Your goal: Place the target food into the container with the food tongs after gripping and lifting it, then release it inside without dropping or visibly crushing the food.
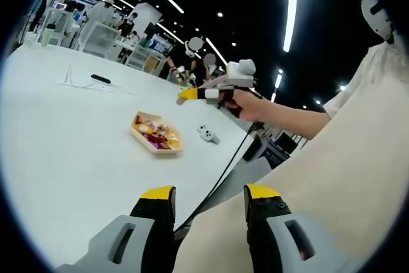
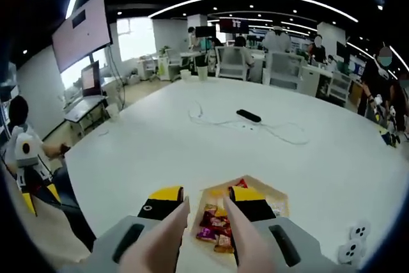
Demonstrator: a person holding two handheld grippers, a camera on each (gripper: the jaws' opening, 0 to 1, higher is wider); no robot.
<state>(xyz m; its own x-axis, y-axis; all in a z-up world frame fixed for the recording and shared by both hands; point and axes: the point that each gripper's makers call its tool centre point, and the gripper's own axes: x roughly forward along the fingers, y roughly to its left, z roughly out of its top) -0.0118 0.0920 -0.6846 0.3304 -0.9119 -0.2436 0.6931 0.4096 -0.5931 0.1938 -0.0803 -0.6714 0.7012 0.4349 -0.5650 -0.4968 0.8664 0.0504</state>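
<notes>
A shallow beige tray (image 1: 146, 140) of colourful wrapped food (image 1: 160, 135) lies on the white table (image 1: 70, 139). My right gripper (image 1: 190, 94), held in a hand, hovers above and just beyond it. In the right gripper view its yellow-tipped jaws (image 2: 204, 198) press on two beige tongs arms (image 2: 167, 238), whose ends sit over the food (image 2: 214, 225) in the tray (image 2: 276, 197). I cannot tell whether they touch it. My left gripper (image 1: 210, 192) is open and empty, off the table's near edge beside the person's beige clothing; it also appears as the left gripper (image 2: 38, 196).
A small white device (image 1: 208, 134) lies right of the tray, seen again as white pieces (image 2: 353, 240). A black remote (image 2: 248, 116) and a thin cable (image 2: 214, 121) lie farther out on the table. Chairs, desks and people stand beyond the far edge.
</notes>
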